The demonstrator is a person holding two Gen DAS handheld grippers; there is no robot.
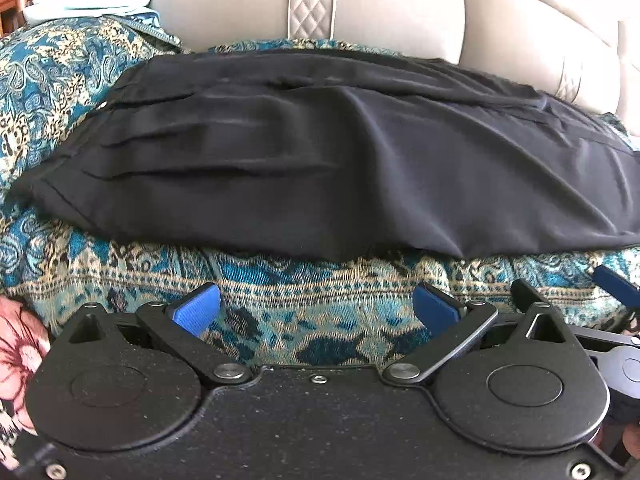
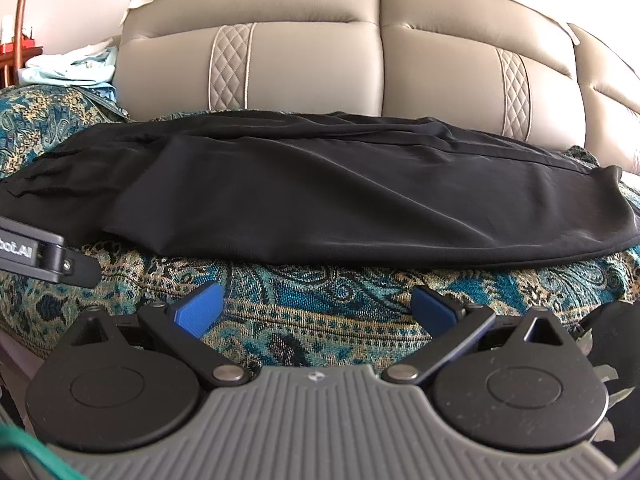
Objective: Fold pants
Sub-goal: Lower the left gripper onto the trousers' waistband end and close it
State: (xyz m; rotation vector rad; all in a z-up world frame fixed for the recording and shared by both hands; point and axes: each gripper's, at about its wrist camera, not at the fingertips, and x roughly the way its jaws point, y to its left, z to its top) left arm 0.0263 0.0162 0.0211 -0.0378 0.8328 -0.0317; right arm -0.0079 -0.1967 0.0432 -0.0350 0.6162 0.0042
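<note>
The black pants (image 1: 320, 152) lie stretched along the sofa seat, their long axis running side to side, crosswise to the line in which both tools point. They rest on a teal and gold paisley throw (image 1: 280, 304) that covers the seat, with the near long edge of the cloth set back from the seat's front edge, so a strip of bare throw shows between that edge and each tool.

At the left end of the seat sits the pleated, gathered part, which looks like the waist. The left hand-held gripper (image 1: 316, 306) faces this stretch from just in front, its blue fingers (image 1: 196, 310) spread wide with nothing between them. It seems the nearer tool to that left end.

Further right, the right hand-held gripper (image 2: 316, 308) also stands before the front edge, jaws spread and empty, looking onto the smoother leg stretch that runs toward the right end of the seat. The pants (image 2: 320, 192) appear already doubled lengthwise, one leg laid on the other, though the layers are hard to separate in the dark cloth. The next fold would likely bring one end across toward the other, so each tool would need to reach forward over the bare strip to the near edge.

Behind the pants rises the beige leather backrest (image 2: 320, 60) with quilted strips. A heap of pale blue fabric (image 2: 72, 68) lies at the far left corner.
</note>
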